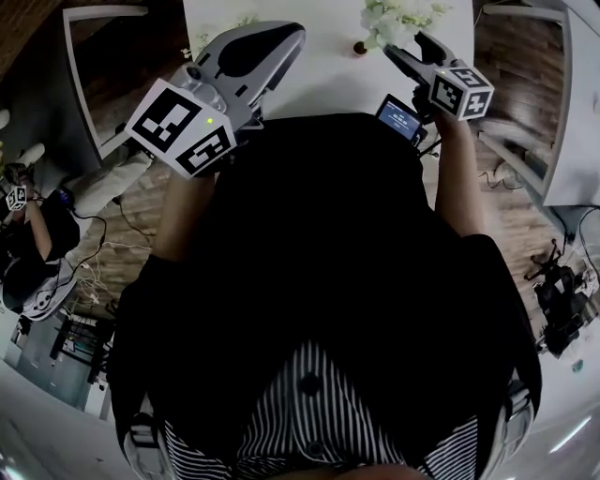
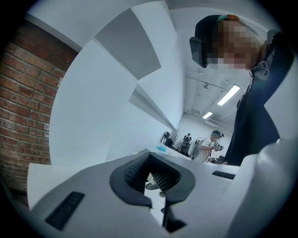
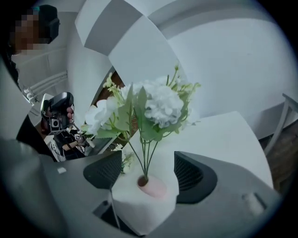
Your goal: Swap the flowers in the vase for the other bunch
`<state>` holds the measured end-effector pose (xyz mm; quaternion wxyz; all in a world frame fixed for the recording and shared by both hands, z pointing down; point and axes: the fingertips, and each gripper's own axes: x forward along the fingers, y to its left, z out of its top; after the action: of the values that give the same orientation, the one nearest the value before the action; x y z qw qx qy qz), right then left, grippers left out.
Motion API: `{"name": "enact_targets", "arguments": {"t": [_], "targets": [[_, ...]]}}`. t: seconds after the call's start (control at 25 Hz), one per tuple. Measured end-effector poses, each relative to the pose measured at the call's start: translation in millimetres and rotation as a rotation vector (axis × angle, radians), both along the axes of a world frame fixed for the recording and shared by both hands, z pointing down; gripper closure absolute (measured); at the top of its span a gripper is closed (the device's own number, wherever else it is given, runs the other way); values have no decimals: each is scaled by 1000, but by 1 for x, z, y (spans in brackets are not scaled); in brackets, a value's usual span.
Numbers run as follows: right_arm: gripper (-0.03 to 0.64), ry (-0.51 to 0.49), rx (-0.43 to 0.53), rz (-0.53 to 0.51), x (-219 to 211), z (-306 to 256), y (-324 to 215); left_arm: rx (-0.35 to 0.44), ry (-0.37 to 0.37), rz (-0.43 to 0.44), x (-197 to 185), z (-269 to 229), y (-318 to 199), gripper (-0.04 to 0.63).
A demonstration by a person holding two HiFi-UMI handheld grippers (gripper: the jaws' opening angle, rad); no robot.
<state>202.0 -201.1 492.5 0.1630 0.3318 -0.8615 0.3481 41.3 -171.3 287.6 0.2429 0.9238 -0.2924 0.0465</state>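
Note:
A bunch of white flowers (image 1: 398,17) (image 3: 158,104) with green leaves stands upright in a small pinkish vase (image 1: 360,47) (image 3: 151,186) on the white table (image 1: 328,80). My right gripper (image 1: 400,47) (image 3: 146,163) is open. It points at the vase, and in the right gripper view the thin stems and the vase mouth lie between the two dark pads (image 3: 104,169), which touch neither. My left gripper (image 1: 292,34) (image 2: 150,155) hangs over the table's left part with its tips together and nothing in them. A few pale sprigs (image 1: 201,41) lie near it on the table.
White frames stand on either side of the table, on the left (image 1: 94,89) and on the right (image 1: 562,103). A small screen (image 1: 401,117) sits below the right gripper. Another person (image 1: 28,225) works at the far left on the wooden floor, amid cables.

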Motion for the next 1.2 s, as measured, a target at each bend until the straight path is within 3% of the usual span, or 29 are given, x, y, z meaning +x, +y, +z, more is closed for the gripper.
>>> {"name": "enact_targets", "arguments": {"t": [0.2,0.36,0.56,1.2], "targets": [[329,-51,-32,-16,-25,10,-10,-11,-10,-26,-15,-1,0,589],[481,-79,-35,4,-31,10,-15,-12,-14,-56,-25,-3,4,589],[557,-84,-33,25,-30,10,-17,-17,-15,-76,-32,1,9,589],[598,-26,98,37,-23,-51,-18,13,31,-34,-28,-8,10,589]]}}
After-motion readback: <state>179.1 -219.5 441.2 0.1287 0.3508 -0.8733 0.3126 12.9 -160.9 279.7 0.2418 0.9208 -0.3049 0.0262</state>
